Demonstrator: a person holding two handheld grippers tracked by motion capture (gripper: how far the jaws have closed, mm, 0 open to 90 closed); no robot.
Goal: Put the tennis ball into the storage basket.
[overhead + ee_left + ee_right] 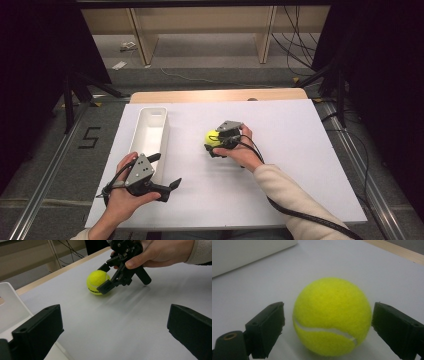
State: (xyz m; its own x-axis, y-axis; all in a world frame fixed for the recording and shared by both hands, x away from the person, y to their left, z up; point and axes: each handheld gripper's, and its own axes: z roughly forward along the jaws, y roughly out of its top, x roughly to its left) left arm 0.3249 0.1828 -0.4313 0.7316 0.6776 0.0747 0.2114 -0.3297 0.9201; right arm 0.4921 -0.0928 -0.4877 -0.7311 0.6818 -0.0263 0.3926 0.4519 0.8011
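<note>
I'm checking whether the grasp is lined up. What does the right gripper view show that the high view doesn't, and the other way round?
The right gripper view alone shows a small gap between each jaw and the tennis ball, plus the ball's white seam. The high view alone shows the left gripper, open beside the white bin, and both of the person's hands. Both show the ball on the white table with the right gripper around it.

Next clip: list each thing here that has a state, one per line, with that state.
Tennis ball: resting on the white board, between the jaws, a small gap on each side.
Right hand-held gripper: open, jaws either side of the ball, not yet closed on it.
Left hand-held gripper: open, holding nothing, beside the bin.
White bin: upright, looks empty.
White board: flat on the table.
</note>
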